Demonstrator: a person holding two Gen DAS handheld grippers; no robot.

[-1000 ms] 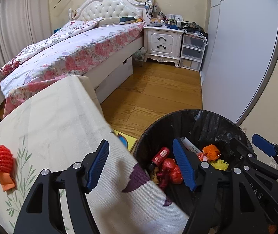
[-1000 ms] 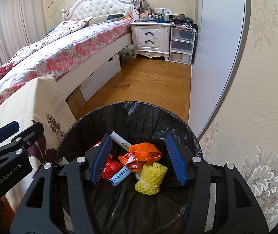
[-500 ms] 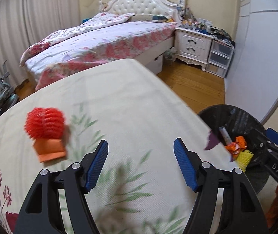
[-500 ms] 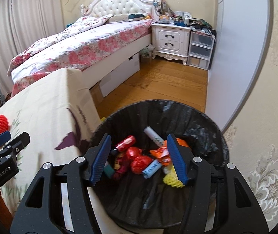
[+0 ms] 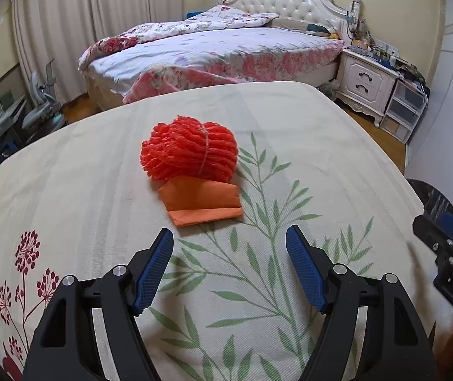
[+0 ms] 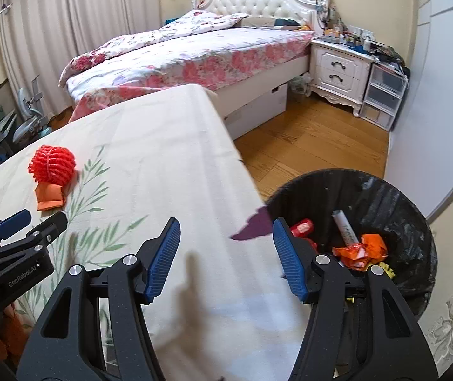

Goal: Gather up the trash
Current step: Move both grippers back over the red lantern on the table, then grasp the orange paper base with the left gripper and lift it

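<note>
A red foam net (image 5: pixel 190 149) lies on the table's floral cloth (image 5: pixel 290 146), its near edge resting on a folded orange paper (image 5: pixel 202 201). My left gripper (image 5: pixel 229 268) is open and empty, a short way in front of the paper. Net (image 6: pixel 53 165) and paper (image 6: pixel 50 197) show in the right wrist view at the left. My right gripper (image 6: pixel 226 255) is open and empty over the table's right edge. The black-lined trash bin (image 6: pixel 398 203) stands on the floor at the right and holds several wrappers (image 6: pixel 360 249).
A bed (image 6: pixel 194 50) with floral covers stands behind the table. A white nightstand (image 6: pixel 337 70) and plastic drawers (image 6: pixel 385 95) are at the back right. Wood floor (image 6: pixel 315 139) lies between bed and bin. A white wardrobe door (image 6: pixel 433 79) is at the right.
Both grippers have swung left from over the bin to over the table. The left gripper now faces the red net and orange paper close up. Both stayed open.
</note>
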